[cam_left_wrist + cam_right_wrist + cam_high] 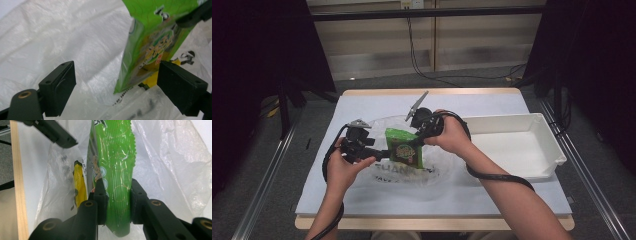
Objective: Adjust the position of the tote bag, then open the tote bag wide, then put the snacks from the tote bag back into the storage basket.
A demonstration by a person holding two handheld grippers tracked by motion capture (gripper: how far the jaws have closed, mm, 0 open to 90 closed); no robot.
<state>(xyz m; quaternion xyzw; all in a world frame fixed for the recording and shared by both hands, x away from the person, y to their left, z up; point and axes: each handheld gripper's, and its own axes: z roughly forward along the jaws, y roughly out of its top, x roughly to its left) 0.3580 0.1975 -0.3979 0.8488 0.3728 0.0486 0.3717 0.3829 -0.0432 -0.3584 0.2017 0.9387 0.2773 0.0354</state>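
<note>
**Green snack pouch held over plastic bag**

Right gripper (116, 202) clamped on green snack pouch (115, 170), upright above clear plastic bag (432, 175) on tabletop (362, 197). Left gripper (116, 82) apart, just beside pouch, not pressing it. White tray (552, 150) at right.

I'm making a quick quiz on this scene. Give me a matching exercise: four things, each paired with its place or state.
Things:
1. green snack packet
2. left gripper
3. white tray
4. clear plastic bag

Places or states:
A. lying spread on the table
B. jaws open, gripping nothing
C. pinched in the right gripper
D. on the table's right side

Pairs: 1-C, 2-B, 3-D, 4-A
</note>
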